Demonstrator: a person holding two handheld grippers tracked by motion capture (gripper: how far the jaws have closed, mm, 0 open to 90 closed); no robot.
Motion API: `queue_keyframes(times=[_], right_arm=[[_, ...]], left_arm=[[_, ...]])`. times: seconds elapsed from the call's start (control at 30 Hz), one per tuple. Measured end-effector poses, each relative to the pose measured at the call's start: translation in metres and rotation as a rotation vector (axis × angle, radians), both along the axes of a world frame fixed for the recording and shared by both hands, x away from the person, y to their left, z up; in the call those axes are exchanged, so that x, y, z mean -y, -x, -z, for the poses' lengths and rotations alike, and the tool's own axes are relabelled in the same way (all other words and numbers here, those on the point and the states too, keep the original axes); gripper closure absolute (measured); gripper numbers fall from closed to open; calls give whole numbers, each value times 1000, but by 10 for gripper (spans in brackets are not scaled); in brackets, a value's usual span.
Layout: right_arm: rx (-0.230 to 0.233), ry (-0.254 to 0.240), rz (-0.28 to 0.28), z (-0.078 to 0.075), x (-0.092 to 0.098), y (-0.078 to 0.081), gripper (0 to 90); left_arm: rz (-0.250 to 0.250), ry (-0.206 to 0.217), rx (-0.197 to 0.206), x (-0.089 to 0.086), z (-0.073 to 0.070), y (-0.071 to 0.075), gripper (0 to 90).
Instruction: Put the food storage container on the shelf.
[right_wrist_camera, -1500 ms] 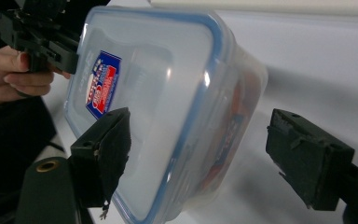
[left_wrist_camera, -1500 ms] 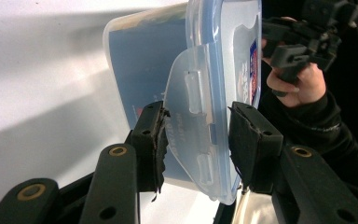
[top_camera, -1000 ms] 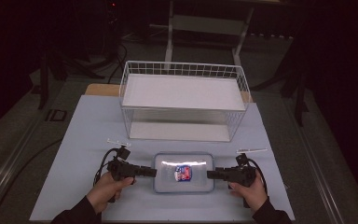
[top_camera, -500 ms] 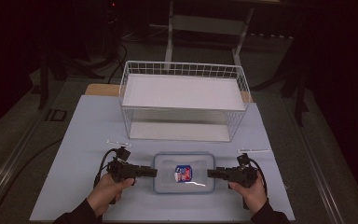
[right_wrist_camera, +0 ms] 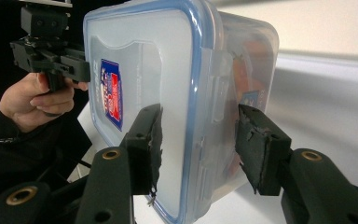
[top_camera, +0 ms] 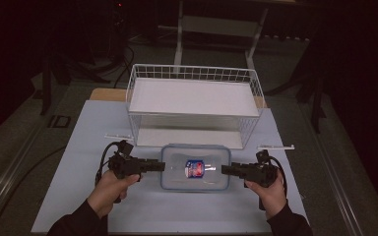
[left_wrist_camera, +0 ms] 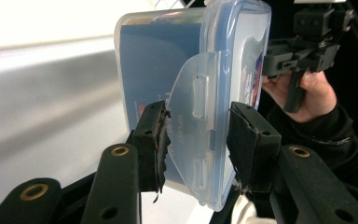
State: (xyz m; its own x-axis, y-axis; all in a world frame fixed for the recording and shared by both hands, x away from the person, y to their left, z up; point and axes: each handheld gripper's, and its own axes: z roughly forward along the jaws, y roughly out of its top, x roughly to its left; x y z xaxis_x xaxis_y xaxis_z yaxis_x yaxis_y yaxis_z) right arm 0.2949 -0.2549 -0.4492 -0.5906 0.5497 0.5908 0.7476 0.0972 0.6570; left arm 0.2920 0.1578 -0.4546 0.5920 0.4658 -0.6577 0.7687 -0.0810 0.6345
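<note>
A: Where's the plastic container (top_camera: 195,167)?
B: On the table (top_camera: 78,147), just before the wire basket (top_camera: 193,103); its red-and-blue lid sticker (top_camera: 194,168) is unreadable.
A: Grippers?
B: Left gripper (left_wrist_camera: 196,135) and right gripper (right_wrist_camera: 199,140) straddle its end latches; jaws parted, clamping unclear.

I have my left gripper (top_camera: 158,166) level and pointing inward from my left hand (top_camera: 109,188), its jaws parted with the pads (left_wrist_camera: 153,140) standing off a little on either side of what sits between them. My right gripper (top_camera: 225,169) mirrors it from my right hand (top_camera: 270,191), aimed back toward the left one, jaws likewise spread and not pinching.
</note>
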Motion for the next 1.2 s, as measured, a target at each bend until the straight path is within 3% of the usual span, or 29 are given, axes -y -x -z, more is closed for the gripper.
queue_keyframes(times=[0.23, 0.57, 0.73, 1.2], right_arm=[[33, -4, 8, -19, -1, -5, 520], [105, -21, 13, -61, -6, -21, 522], [133, -35, 25, -79, -7, -29, 522], [166, -49, 31, -120, -9, -70, 521]], left_arm=[[-12, 7, 35, -1, -21, -8, 582], [-46, 28, 111, -6, -65, -21, 582], [-59, 62, 145, -9, -84, -33, 585], [-101, 55, 179, -9, -125, -65, 583]])
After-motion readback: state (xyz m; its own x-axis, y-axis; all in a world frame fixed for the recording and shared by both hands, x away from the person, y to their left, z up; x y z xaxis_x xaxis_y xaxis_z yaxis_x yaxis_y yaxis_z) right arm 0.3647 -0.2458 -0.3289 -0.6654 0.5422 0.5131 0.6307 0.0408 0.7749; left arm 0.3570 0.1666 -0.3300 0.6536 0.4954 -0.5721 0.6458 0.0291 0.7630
